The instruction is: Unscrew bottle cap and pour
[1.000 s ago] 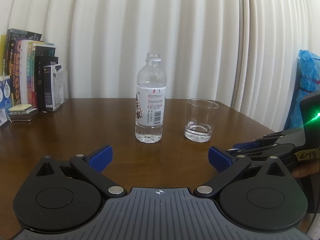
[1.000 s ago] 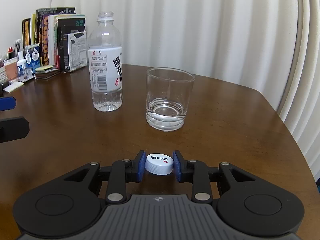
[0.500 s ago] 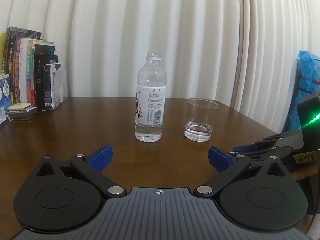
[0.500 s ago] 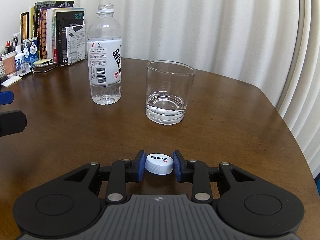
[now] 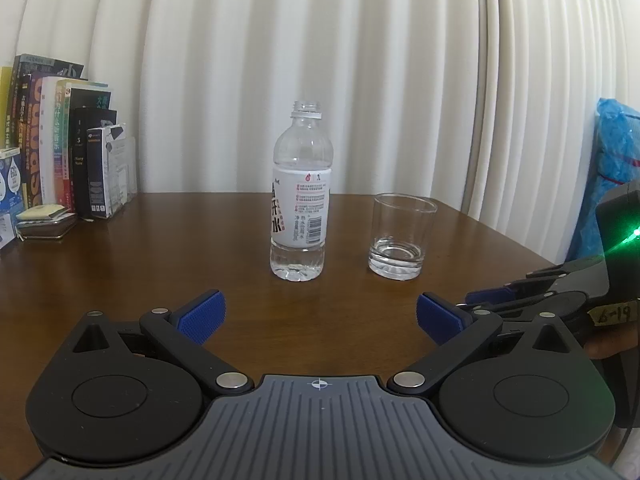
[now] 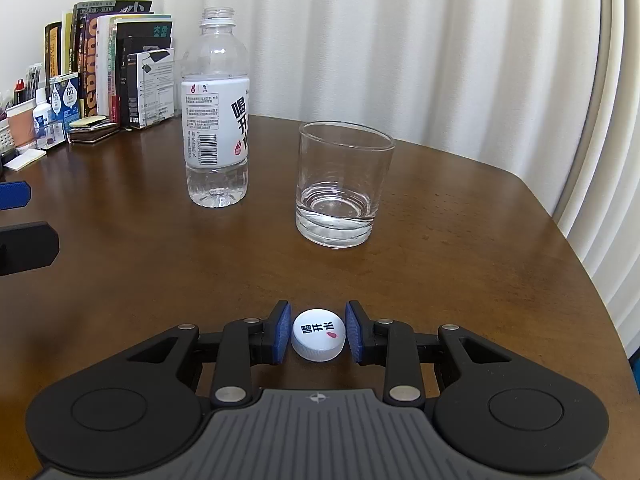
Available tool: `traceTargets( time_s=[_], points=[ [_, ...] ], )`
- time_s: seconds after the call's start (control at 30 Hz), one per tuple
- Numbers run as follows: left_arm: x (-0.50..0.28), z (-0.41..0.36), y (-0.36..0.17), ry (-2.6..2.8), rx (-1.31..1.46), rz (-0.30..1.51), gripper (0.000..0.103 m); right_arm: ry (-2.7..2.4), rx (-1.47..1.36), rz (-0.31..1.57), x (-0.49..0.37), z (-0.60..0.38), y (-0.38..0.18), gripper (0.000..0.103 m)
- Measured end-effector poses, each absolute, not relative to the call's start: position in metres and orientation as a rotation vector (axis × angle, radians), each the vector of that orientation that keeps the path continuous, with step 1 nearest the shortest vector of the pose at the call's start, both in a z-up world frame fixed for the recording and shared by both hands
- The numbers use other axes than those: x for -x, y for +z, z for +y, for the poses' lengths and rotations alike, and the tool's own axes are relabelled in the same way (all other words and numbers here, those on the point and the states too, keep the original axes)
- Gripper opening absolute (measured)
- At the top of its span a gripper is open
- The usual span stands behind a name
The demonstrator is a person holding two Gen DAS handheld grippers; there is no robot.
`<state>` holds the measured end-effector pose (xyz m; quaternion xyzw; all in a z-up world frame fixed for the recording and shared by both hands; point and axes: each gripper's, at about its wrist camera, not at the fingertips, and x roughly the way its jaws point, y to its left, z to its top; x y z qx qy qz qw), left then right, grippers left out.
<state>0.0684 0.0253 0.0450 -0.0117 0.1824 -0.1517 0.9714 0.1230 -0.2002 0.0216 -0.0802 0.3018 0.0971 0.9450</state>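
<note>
An uncapped clear water bottle (image 5: 301, 196) with a white label stands upright on the brown table; it also shows in the right wrist view (image 6: 216, 116). It holds a little water at the bottom. A clear glass (image 5: 400, 236) stands to its right, with a little water in it, also seen in the right wrist view (image 6: 340, 188). My left gripper (image 5: 320, 314) is open and empty, well short of the bottle. My right gripper (image 6: 318, 334) has its blue pads on either side of the white bottle cap (image 6: 318, 334), low over the table near the front.
A row of books (image 5: 60, 152) and small boxes stands at the back left, with a cup and small bottles (image 6: 36, 120) beside them. White curtains hang behind. The table's right edge (image 6: 580, 248) curves close by. A blue bag (image 5: 616, 168) is at far right.
Both grippers have drawn slightly back and lower; the bottle and glass stand unmoved. The right gripper's pads look a little looser around the cap than before.
</note>
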Motion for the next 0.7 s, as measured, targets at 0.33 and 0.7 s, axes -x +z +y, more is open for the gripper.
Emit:
traceTargets(
  time_s=[0.33, 0.7],
  points=[
    [-0.061, 0.018, 0.045, -0.270, 0.004, 0.379, 0.103, 0.150, 0.163, 0.545, -0.103, -0.199, 0.029, 0.048],
    [-0.038, 0.012, 0.050, -0.238, -0.002, 0.356, 0.103, 0.116, 0.171, 0.414, -0.062, -0.192, 0.044, 0.068]
  ],
)
